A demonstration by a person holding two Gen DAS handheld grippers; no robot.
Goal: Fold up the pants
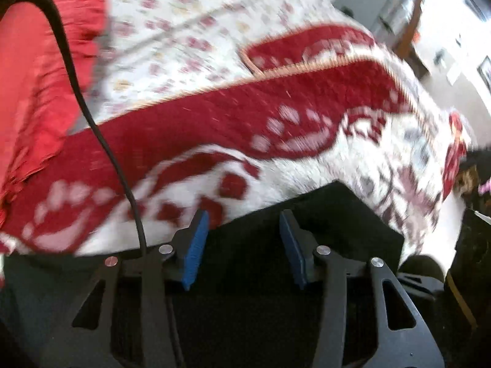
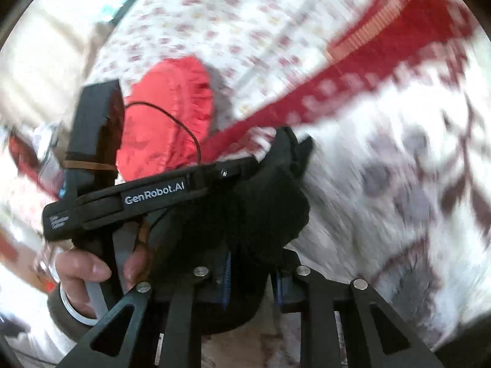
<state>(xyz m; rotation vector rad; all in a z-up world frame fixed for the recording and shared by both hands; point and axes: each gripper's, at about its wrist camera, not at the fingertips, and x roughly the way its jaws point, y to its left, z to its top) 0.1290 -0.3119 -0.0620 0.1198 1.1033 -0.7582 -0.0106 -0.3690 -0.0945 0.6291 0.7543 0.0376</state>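
Observation:
The black pants (image 1: 322,224) lie at the near edge of the bed, under and between my left gripper's fingers. My left gripper (image 1: 242,239) is open, its blue pads (image 1: 196,245) apart over the black cloth. In the right wrist view a bunched fold of the black pants (image 2: 260,202) sits between my right gripper's fingers; my right gripper (image 2: 251,273) is shut on it. The left gripper's body (image 2: 147,196), marked GenRobot.AI, crosses that view, held by a hand (image 2: 83,273).
A red and white patterned blanket (image 1: 276,116) covers the bed over a flowered sheet (image 1: 190,24). A red garment (image 1: 36,92) lies at the left. A black cable (image 1: 92,116) runs across. Furniture (image 1: 411,21) stands at the far right. Both views are blurred.

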